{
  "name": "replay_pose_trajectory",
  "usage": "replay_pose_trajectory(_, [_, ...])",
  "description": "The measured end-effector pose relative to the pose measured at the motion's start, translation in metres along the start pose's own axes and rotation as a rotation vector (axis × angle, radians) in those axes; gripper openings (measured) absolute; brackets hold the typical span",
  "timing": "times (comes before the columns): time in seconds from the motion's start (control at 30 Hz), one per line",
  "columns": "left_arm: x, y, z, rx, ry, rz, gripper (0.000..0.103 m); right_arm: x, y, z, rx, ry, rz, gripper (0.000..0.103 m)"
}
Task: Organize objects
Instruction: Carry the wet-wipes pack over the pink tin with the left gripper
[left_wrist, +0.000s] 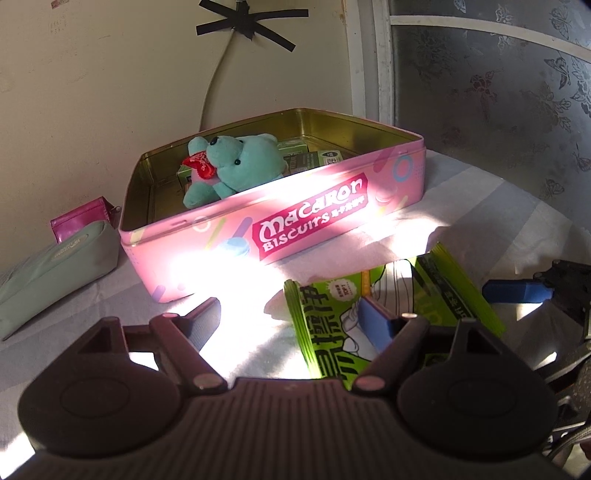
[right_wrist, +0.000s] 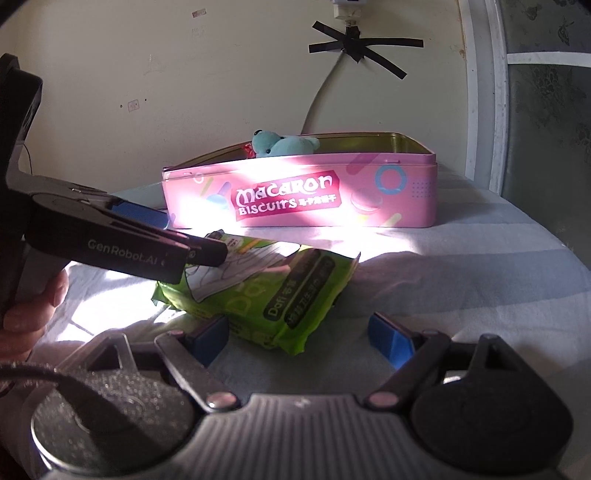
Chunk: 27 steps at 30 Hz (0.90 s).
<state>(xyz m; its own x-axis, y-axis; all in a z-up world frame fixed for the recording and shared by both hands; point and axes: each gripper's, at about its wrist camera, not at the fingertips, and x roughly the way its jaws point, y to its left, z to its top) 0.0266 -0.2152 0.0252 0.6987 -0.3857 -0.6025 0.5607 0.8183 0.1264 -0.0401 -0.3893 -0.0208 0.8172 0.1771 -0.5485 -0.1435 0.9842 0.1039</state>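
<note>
Two grippers stand open over one green wipes packet (right_wrist: 258, 295) lying flat on the cloth. Its long axis runs slantwise from the right gripper (right_wrist: 299, 332) toward the left gripper (left_wrist: 291, 317), whose right finger (left_wrist: 376, 325) hides part of it. Beyond both jaws sits the pink tin (left_wrist: 295, 206); glare washes out its front.
</note>
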Motion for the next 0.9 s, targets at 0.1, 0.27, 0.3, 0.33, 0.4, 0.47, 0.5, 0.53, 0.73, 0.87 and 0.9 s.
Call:
replay_pose_trajectory(0.1, [-0.002,0.000,-0.001,-0.007,0.002,-0.002,0.083,0.000,0.002,0.000,-0.005,0.002,-0.009,0.086])
replay_pose_trajectory(0.27, [-0.007,0.001,-0.003,-0.020,0.009,-0.022,0.083,0.000,0.004,0.000,-0.019,0.006,-0.027,0.086])
replay_pose_trajectory(0.3, [-0.008,0.000,-0.004,-0.023,0.011,-0.031,0.083,0.000,0.005,-0.001,-0.022,0.007,-0.031,0.086])
replay_pose_trajectory(0.33, [-0.010,-0.001,-0.004,-0.025,0.011,-0.040,0.083,0.000,0.006,-0.001,-0.025,0.008,-0.034,0.086])
replay_pose_trajectory(0.4, [-0.012,-0.002,-0.005,-0.024,0.009,-0.056,0.083,0.000,0.006,-0.001,-0.030,0.010,-0.037,0.086])
replay_pose_trajectory(0.47, [-0.013,-0.005,-0.005,-0.012,0.007,-0.060,0.083,0.001,0.006,-0.001,-0.032,0.010,-0.041,0.086])
replay_pose_trajectory(0.5, [-0.012,-0.006,-0.006,-0.006,0.009,-0.058,0.083,0.001,0.007,-0.001,-0.034,0.010,-0.043,0.086])
replay_pose_trajectory(0.53, [-0.009,-0.007,-0.007,-0.004,0.014,-0.058,0.083,0.001,0.008,-0.001,-0.036,0.011,-0.046,0.086])
replay_pose_trajectory(0.73, [-0.005,-0.005,-0.007,-0.018,0.009,-0.067,0.083,0.000,0.013,-0.001,-0.058,0.013,-0.059,0.081])
replay_pose_trajectory(0.87, [-0.003,-0.003,-0.007,-0.032,0.006,-0.086,0.082,0.000,0.018,-0.001,-0.064,0.014,-0.050,0.075])
replay_pose_trajectory(0.9, [-0.002,-0.003,-0.007,-0.034,0.005,-0.089,0.082,0.000,0.019,-0.001,-0.065,0.015,-0.044,0.073])
